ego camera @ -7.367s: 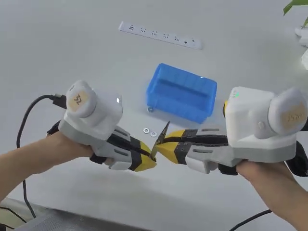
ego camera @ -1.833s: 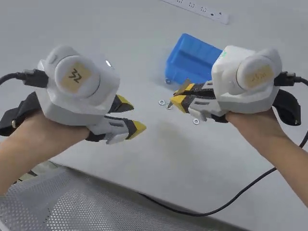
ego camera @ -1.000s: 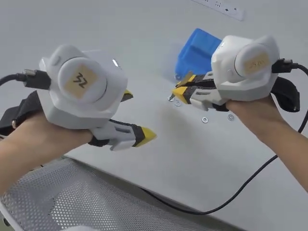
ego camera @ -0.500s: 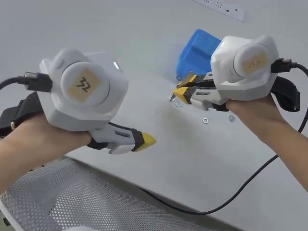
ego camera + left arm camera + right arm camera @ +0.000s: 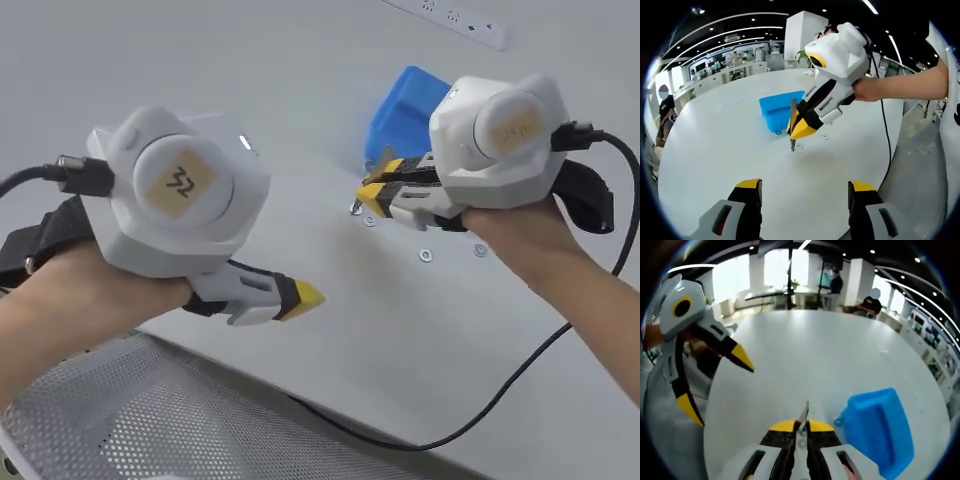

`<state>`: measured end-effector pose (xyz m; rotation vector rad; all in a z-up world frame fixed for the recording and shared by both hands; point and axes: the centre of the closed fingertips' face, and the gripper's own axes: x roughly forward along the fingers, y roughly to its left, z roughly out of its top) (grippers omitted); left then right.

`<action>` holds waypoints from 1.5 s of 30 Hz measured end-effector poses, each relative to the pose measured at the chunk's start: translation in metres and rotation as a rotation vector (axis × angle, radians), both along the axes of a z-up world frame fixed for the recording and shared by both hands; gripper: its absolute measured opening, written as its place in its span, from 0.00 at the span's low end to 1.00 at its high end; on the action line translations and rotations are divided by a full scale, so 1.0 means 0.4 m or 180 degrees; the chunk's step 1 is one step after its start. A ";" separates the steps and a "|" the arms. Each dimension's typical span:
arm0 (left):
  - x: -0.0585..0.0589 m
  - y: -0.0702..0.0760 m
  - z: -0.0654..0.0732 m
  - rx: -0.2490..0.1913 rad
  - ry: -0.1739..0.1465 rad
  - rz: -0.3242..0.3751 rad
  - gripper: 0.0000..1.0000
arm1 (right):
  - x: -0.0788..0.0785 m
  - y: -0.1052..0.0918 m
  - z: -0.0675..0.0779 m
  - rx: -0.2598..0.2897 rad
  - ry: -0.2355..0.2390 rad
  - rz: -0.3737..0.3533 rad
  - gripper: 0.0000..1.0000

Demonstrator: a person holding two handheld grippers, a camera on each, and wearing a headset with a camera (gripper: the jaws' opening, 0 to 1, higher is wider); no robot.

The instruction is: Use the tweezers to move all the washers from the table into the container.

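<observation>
Rotated left claw (image 5: 805,187) label (image 5: 183,182) resembles "32"; right claw (image 5: 801,426) clamps tweezers (image 5: 804,412).

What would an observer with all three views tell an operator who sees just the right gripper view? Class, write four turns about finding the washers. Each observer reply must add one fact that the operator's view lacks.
Operator: My right gripper is shut on the tweezers, with the blue container off to one side. Where is a washer?
Observer: In the left gripper view, the first washer lies on the table right beside the tweezers' tip.
Operator: Are there more to fetch?
Observer: Yes. In the head view, a second washer and a third washer lie apart on the table, close to the hand that holds the right gripper.
</observation>
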<state>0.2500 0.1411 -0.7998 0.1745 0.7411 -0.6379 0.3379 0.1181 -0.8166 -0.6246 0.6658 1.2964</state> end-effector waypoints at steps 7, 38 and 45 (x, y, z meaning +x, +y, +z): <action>-0.007 0.003 -0.014 0.0045 0.0028 -0.0012 0.70 | -0.004 0.004 0.001 0.0221 -0.0109 -0.0152 0.03; -0.025 0.026 0.090 0.0117 -0.0177 0.0524 0.99 | 0.077 -0.041 0.179 0.0806 -0.0148 -0.0735 0.02; -0.023 0.019 0.095 0.0171 -0.0237 0.0455 0.95 | 0.187 -0.046 0.184 0.0847 -0.0387 -0.0988 0.02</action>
